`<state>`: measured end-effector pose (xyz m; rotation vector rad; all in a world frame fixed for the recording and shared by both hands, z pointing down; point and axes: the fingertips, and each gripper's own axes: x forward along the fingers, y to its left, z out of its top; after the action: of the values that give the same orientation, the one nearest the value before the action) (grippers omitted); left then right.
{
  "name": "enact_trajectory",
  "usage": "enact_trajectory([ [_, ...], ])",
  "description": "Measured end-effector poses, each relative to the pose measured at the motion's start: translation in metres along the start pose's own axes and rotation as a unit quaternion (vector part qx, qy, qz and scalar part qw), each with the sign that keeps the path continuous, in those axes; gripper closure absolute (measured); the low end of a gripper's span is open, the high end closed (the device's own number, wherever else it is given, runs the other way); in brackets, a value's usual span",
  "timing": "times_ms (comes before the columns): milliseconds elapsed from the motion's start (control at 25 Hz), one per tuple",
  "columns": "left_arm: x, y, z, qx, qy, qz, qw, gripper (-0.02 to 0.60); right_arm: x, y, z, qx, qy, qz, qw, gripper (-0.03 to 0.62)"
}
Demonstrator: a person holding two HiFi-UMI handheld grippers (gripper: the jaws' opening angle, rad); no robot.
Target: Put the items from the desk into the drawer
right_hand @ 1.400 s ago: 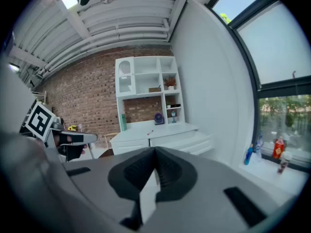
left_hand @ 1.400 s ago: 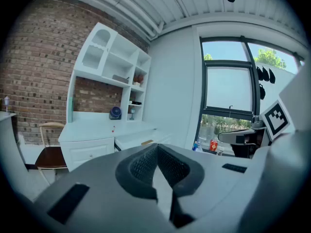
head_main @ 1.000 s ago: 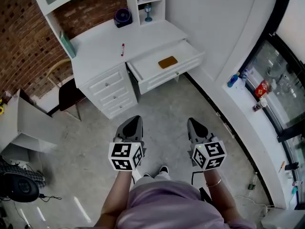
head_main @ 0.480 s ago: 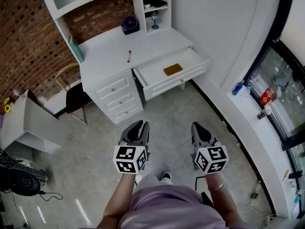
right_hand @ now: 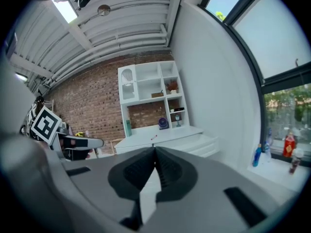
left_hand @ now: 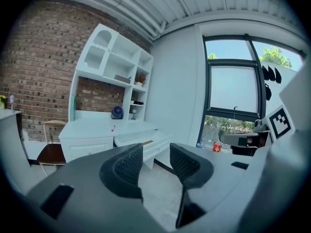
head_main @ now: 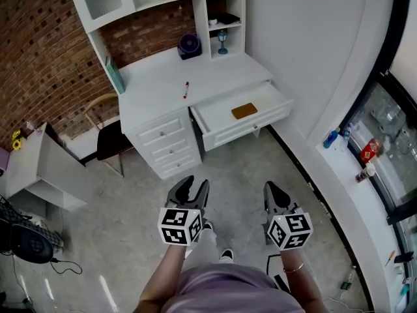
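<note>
A white desk (head_main: 156, 87) stands ahead against the brick wall. A red pen (head_main: 186, 89) lies on its top. Its upper drawer (head_main: 247, 130) is pulled open, and a flat brown item (head_main: 244, 111) lies inside. Both grippers hang over the floor, well short of the desk. My left gripper (head_main: 195, 189) is open; its jaws have just been opening, with nothing between them. My right gripper (head_main: 273, 191) is shut and empty. In the left gripper view the pen (left_hand: 113, 128) shows far beyond the parted pads (left_hand: 131, 164). The right gripper view shows its pads (right_hand: 143, 169) pressed together.
A purple fan (head_main: 189, 45), a small glass ornament (head_main: 222, 42) and a teal book (head_main: 115, 75) stand at the desk's back. A chair (head_main: 111, 139) and a low white table (head_main: 39, 168) are at the left. Bottles (head_main: 332, 137) line the window ledge on the right.
The left gripper's jaws have gone from shut to open. The desk now sits lower and slightly to the right in the head view. The right gripper stays shut.
</note>
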<state>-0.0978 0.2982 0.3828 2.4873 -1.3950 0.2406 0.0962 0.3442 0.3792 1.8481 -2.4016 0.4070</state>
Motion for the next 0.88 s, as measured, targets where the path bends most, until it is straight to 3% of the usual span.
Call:
enact_trajectory([
  [440, 0.047, 0.05, 0.015, 0.007, -0.004, 0.018, 0.9998, 0.377, 0.056, -0.009, 0.006, 0.004, 0.008, 0.006, 1.0, 0.59],
  [880, 0.141, 0.142, 0.057, 0.006, -0.017, 0.028, 0.9994, 0.368, 0.18, -0.017, 0.043, 0.002, -0.005, 0.004, 1.0, 0.59],
])
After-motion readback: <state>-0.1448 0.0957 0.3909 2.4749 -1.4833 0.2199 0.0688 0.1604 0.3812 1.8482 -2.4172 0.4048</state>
